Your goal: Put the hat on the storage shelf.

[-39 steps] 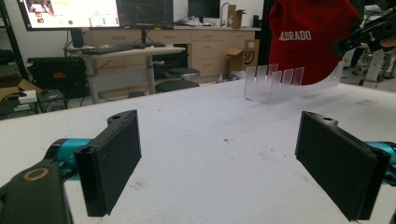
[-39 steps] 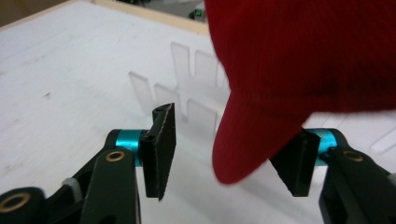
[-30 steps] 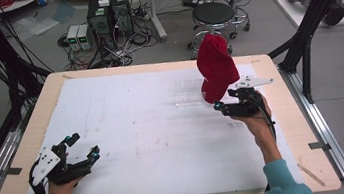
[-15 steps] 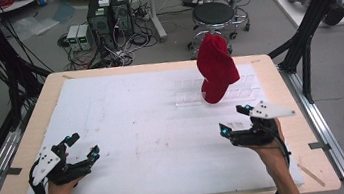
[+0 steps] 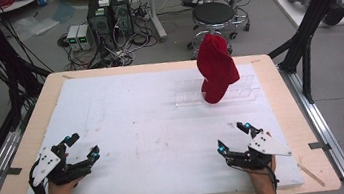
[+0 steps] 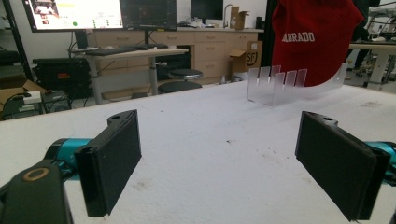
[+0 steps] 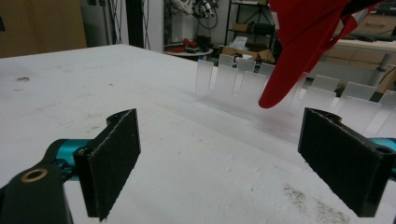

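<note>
Two grippers sit low at the near edge of the white table top, one at each corner, and neither has anything in it. The left gripper, down at about 8 o'clock on the board in the high view, has its jaws spread wide; its own view shows the two black pads well apart with bare white surface between them. The right gripper, at about 5 o'clock, has just been opening its jaws, and they stand spread with nothing between them (the right gripper view shows only table between the pads).

The red cap is up at about 1 o'clock on the board, well apart from both grippers. It perches upright on a clear acrylic slotted rack, its brim hanging down toward the table. From the left gripper view the cap carries white lettering, partly cut off, and the rack stands under it with its row of clear tabs. From the right gripper view the cap's red brim dips in front of the rack's tabs, straight ahead at 12 to 1 o'clock.

Beyond the far edge stand two round stools at 12 o'clock.
</note>
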`<action>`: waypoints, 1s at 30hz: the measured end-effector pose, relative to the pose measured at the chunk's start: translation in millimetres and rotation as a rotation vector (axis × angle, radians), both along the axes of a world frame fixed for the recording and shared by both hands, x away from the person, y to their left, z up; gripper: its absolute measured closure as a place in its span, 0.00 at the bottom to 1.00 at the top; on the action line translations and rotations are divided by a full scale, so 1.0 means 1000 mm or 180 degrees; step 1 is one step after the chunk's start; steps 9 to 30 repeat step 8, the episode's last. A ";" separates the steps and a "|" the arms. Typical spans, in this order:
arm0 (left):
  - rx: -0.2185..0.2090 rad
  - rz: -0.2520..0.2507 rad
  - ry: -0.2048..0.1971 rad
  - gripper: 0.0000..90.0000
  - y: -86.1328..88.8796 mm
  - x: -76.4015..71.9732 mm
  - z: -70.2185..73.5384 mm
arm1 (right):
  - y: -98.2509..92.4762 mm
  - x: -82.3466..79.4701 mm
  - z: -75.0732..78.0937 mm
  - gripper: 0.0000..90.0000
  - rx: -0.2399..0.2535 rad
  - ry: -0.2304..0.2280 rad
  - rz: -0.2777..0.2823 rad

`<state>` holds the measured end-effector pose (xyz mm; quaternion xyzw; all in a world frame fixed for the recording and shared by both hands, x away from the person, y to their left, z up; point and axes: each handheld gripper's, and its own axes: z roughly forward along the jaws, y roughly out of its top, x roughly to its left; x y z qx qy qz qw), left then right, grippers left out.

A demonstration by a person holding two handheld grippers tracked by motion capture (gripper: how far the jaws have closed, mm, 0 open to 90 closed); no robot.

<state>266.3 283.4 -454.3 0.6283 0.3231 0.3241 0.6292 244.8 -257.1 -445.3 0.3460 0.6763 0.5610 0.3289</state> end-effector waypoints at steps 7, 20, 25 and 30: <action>-0.0006 0.0007 -0.0004 0.16 0.000 0.000 0.000 | -0.002 0.000 -0.005 0.13 0.0107 -0.0002 -0.0073; -0.0005 0.0007 -0.0001 0.16 0.000 0.000 0.000 | -0.002 0.000 -0.005 0.13 0.0125 0.0027 -0.0076; -0.0005 0.0007 -0.0001 0.16 0.000 0.000 0.000 | -0.002 0.000 -0.005 0.13 0.0125 0.0027 -0.0076; -0.0005 0.0007 -0.0001 0.16 0.000 0.000 0.000 | -0.002 0.000 -0.005 0.13 0.0125 0.0027 -0.0076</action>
